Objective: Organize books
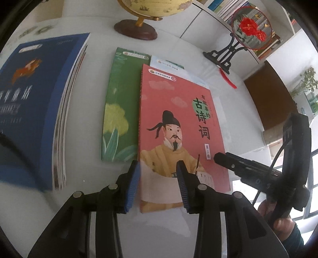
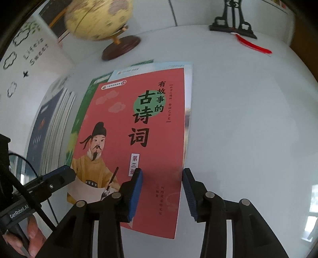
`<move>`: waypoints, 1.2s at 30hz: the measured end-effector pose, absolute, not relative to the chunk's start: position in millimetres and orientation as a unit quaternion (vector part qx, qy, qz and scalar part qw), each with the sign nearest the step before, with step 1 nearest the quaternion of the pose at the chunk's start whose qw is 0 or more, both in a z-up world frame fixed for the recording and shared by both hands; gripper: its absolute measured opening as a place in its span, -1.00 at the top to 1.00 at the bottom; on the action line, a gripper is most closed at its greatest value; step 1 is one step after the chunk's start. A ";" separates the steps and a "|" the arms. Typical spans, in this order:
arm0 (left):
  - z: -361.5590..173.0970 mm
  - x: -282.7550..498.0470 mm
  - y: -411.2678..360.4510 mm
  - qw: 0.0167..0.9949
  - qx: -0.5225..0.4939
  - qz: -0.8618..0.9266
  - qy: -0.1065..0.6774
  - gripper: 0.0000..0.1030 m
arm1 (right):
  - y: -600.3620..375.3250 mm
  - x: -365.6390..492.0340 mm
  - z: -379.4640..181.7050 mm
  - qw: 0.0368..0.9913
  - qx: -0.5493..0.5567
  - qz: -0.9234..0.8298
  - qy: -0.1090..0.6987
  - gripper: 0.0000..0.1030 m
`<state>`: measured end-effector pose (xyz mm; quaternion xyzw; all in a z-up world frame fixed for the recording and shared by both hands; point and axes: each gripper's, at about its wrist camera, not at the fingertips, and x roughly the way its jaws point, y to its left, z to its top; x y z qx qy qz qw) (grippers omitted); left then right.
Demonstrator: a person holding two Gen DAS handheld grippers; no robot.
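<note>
A pink book (image 1: 174, 119) with a man in a yellow robe on its cover lies flat on the white table (image 1: 93, 65), on top of a green book (image 1: 119, 99) and a light blue book (image 1: 169, 63). My left gripper (image 1: 159, 168) hovers open over the pink book's near left corner, with nothing pressed between its blue pads. In the right wrist view the pink book (image 2: 159, 139) runs under my right gripper (image 2: 162, 174), which is open and straddles the book's right edge. Each gripper shows in the other's view: the right gripper (image 1: 220, 157) and the left gripper (image 2: 67, 172).
A thick stack of blue books (image 1: 29, 109) (image 2: 49, 129) lies to the left. A globe (image 1: 139, 29) (image 2: 99, 17) and a round fan with a red flower on a black stand (image 1: 252, 27) are at the back, with a red tassel (image 2: 252, 46). Bare table (image 2: 248, 119) spreads right.
</note>
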<state>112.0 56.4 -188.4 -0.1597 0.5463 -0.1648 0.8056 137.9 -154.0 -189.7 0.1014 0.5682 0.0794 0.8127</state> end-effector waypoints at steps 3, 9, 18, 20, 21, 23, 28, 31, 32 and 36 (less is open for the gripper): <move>-185.5 105.7 60.6 0.814 -0.159 -0.143 0.540 0.34 | -166.4 126.4 -187.6 0.802 0.143 0.086 0.574 0.21; -190.5 103.9 58.8 0.817 -0.155 -0.121 0.542 0.34 | -174.8 108.6 -191.8 0.792 0.182 0.082 0.577 0.21; -200.3 97.5 42.1 0.810 -0.141 -0.129 0.554 0.28 | -162.3 106.2 -197.5 0.798 0.157 0.091 0.574 0.21; -198.2 96.5 41.3 0.810 -0.142 -0.131 0.554 0.28 | -159.6 105.8 -197.1 0.801 0.149 0.089 0.574 0.21; -194.9 95.5 42.7 0.810 -0.148 -0.137 0.550 0.28 | -159.3 105.8 -197.4 0.801 0.148 0.088 0.573 0.20; -185.4 92.5 47.7 0.811 -0.172 -0.156 0.537 0.28 | -163.5 104.2 -196.8 0.801 0.152 0.088 0.573 0.20; -167.0 91.9 46.7 0.813 -0.191 -0.192 0.515 0.28 | -168.7 105.1 -197.8 0.800 0.161 0.088 0.571 0.20; -168.0 95.9 36.4 0.819 -0.180 -0.192 0.510 0.28 | -171.1 106.1 -197.3 0.803 0.158 0.082 0.569 0.20; -169.6 97.7 34.3 0.818 -0.180 -0.192 0.511 0.28 | -172.1 106.3 -197.1 0.804 0.157 0.079 0.569 0.20; -165.4 102.0 35.8 0.806 -0.216 -0.217 0.506 0.29 | -178.4 106.4 -196.8 0.805 0.156 0.070 0.569 0.20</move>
